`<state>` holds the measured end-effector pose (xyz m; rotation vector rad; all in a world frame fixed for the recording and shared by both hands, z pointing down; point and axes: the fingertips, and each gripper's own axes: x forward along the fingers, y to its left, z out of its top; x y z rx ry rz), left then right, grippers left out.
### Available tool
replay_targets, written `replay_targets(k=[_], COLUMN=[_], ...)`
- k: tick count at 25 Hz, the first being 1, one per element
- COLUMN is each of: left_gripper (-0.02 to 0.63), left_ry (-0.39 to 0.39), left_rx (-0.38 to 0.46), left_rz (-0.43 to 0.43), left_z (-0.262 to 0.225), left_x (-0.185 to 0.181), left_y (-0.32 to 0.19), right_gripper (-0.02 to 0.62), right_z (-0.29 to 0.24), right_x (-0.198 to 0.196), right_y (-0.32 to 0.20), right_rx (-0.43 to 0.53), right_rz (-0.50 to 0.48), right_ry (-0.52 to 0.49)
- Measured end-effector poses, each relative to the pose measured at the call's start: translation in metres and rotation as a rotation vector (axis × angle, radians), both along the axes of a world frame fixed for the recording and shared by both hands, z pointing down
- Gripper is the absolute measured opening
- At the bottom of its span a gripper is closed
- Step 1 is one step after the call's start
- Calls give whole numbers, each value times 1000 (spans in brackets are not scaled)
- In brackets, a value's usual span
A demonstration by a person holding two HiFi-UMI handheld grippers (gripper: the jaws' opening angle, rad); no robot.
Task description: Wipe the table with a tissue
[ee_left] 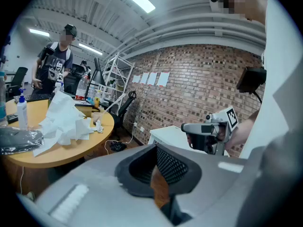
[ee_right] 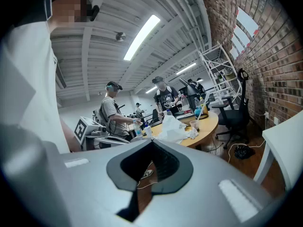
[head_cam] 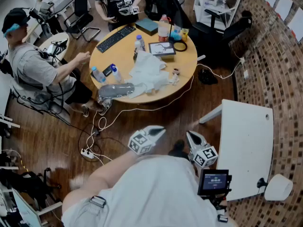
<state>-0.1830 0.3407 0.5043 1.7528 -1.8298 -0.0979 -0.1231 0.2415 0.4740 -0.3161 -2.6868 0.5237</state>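
Task not begun: my left gripper [head_cam: 159, 130] & right gripper [head_cam: 191, 137] both had jaws together, nothing between, near my body; tissue heap [head_cam: 149, 72] lay on far round table [head_cam: 125, 56], well apart; pick-up & wiping left, I judged.

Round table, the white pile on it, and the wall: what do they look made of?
Round table: wood or wood-look laminate, with a smooth tan top and a soft sheen; the pictures don't settle which.
White pile: tissue or thin paper, matte, crumpled into sharp folds.
Wall: brick, rough and matte, in red-brown courses with pale mortar lines.
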Motion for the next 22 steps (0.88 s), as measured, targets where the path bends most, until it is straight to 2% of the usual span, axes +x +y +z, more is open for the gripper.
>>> replay_targets(k=[2, 4, 13, 22], left_gripper=[5, 5, 6, 6], left_ry=[-90, -146, -153, -204], left_rx=[29, 50, -7, -95], left_rz=[-23, -39, -104, -245], left_z=[-9, -17, -10, -7], left_x=[-69, -114, -143, -194], left_y=[-41, -76, -147, -177], right_gripper=[6, 6, 6, 6], right_z=[-9, -17, -11, -11], right_x=[-66, -110, -145, -177], right_y=[-38, -67, -140, -185], right_rx=[31, 54, 39, 28], right_rz=[-25, -47, -114, -181], right_ry=[-90, -149, -125, -121])
